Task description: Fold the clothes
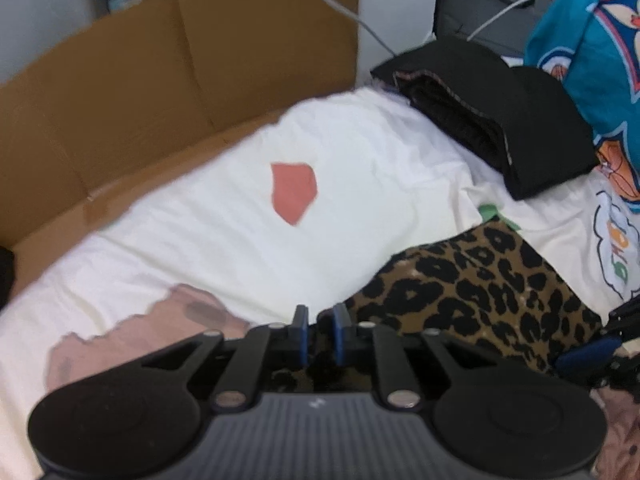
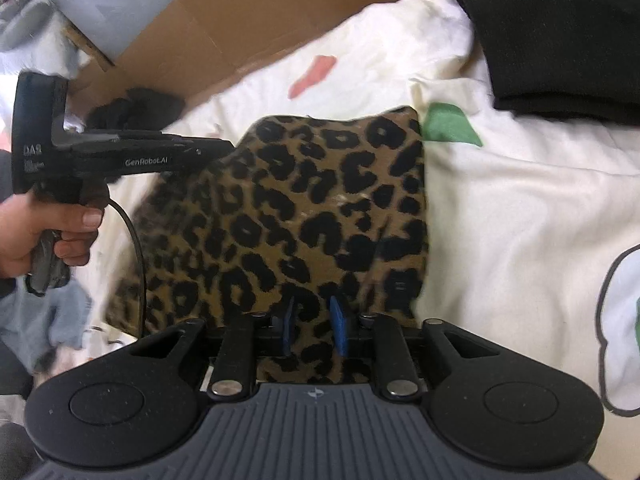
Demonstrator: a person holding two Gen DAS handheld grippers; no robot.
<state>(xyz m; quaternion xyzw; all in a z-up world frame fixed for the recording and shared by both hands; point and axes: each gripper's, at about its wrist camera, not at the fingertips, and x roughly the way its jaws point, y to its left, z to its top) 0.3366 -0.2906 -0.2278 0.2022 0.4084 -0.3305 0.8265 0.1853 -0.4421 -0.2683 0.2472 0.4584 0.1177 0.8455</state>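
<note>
A leopard-print garment point(image 1: 480, 292) point(image 2: 312, 208) lies folded into a rough rectangle on a white printed bedsheet point(image 1: 224, 240) point(image 2: 520, 220). My left gripper point(image 1: 320, 320) is over the garment's near left corner, its blue pads a narrow gap apart and not visibly pressing cloth. In the right wrist view the left gripper point(image 2: 228, 146) reaches the garment's far left edge, held by a person's hand point(image 2: 40, 232). My right gripper point(image 2: 314, 322) hovers over the near edge of the garment, jaws apart, with the cloth showing between the pads. Part of the right gripper point(image 1: 588, 354) shows at the garment's right side.
Folded black clothes point(image 1: 500, 120) point(image 2: 560, 40) are stacked at the far right of the bed. An open cardboard box point(image 1: 160, 80) point(image 2: 240, 12) borders the far left. A teal printed fabric point(image 1: 592, 60) stands behind the black stack. Blue denim point(image 2: 60, 312) lies at the near left.
</note>
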